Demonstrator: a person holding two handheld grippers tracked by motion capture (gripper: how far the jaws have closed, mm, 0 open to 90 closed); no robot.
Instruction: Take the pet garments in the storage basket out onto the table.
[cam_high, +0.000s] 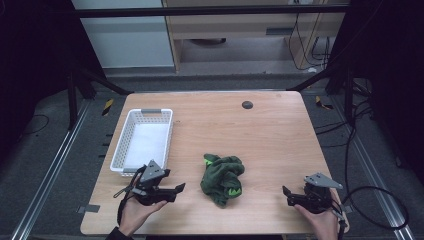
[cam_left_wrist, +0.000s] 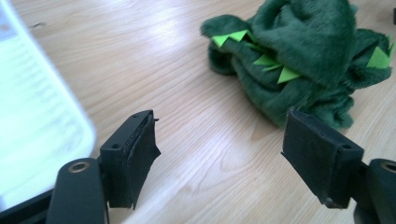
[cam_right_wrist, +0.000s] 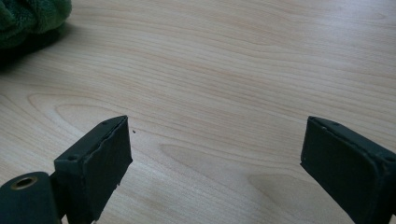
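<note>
High view: a white basket (cam_high: 120, 150) at left of centre holds white padding, a crumpled green cloth (cam_high: 222, 179) lies mid-table, and both grippers (cam_high: 172, 192) (cam_high: 287, 196) rest with jaws apart.

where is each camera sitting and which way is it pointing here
High view: above the person's side, looking forward and down on the wooden table; shows both hands, left gripper, right gripper, white basket, green plush cloth.
Left gripper view: rides the left gripper, aimed between its open jaws at the cloth, basket edge beside it.
Right gripper view: rides the right gripper, facing bare table, open jaws low.
Shared: all three show the cloth.
</note>
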